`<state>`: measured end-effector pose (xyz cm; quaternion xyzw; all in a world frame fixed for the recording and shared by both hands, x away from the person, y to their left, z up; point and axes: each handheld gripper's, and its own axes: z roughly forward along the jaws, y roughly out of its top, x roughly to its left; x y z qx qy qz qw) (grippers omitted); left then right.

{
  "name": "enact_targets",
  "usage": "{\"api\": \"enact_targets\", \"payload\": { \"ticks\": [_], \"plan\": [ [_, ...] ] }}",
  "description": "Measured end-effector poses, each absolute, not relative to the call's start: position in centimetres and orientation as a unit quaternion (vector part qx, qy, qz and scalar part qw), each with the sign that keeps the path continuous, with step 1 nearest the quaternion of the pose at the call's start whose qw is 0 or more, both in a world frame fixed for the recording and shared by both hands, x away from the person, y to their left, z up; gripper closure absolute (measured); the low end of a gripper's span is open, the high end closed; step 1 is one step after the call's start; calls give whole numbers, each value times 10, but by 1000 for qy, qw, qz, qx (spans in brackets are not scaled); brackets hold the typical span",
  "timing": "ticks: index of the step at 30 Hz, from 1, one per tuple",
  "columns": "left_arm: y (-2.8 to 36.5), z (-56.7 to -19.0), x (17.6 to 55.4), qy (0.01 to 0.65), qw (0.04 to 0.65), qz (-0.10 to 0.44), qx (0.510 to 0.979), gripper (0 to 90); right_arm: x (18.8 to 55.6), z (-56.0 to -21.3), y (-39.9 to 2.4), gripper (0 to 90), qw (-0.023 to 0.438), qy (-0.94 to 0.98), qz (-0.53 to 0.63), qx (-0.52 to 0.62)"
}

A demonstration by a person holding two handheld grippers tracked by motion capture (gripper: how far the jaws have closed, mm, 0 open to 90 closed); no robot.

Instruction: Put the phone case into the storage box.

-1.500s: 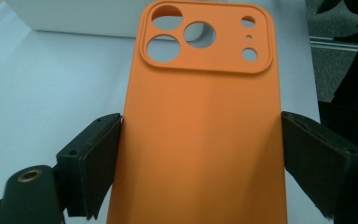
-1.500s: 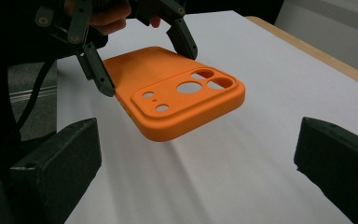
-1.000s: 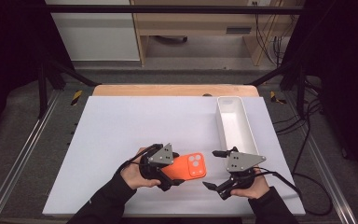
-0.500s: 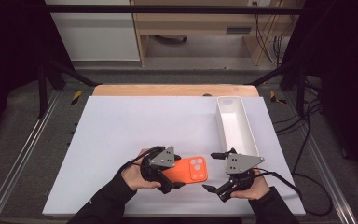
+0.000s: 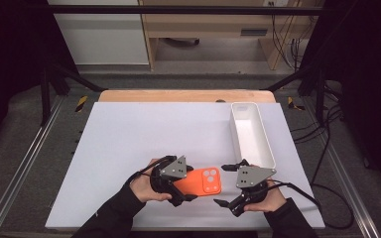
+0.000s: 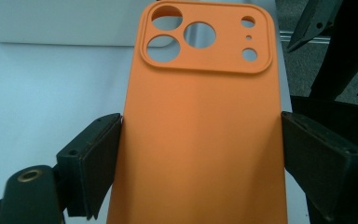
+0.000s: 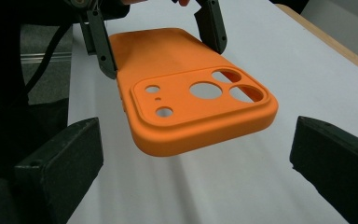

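An orange phone case (image 5: 203, 181) is held just above the white mat, back side up, its camera cutouts pointing right. My left gripper (image 5: 188, 184) is shut on its long sides; in the left gripper view both pads press the case (image 6: 200, 93) edges. My right gripper (image 5: 222, 185) faces the case's camera end from the right. In the right gripper view its jaws have just been closing and stand wide on either side of the case (image 7: 177, 70) end, with clear gaps and no contact. The left gripper (image 7: 158, 42) clamps the far half there.
A long white tray (image 5: 265, 144) lies at the right of the white mat (image 5: 144, 134), just beyond my right gripper. A wooden table edge (image 5: 178, 95) runs along the back. Metal rails flank the table, and cables trail off to the right.
The right gripper's jaws stand slightly narrower than before. Both hands and the orange case have stayed where they were.
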<state>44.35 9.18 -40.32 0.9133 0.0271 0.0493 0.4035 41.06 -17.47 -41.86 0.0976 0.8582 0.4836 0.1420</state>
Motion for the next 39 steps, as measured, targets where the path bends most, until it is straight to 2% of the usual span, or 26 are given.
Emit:
{"api": "enact_targets", "payload": {
  "ticks": [39],
  "plan": [
    [84,-405,437,2,410,30,912,149,410,-422,-164,44,106,863,488,76]
  ]
}}
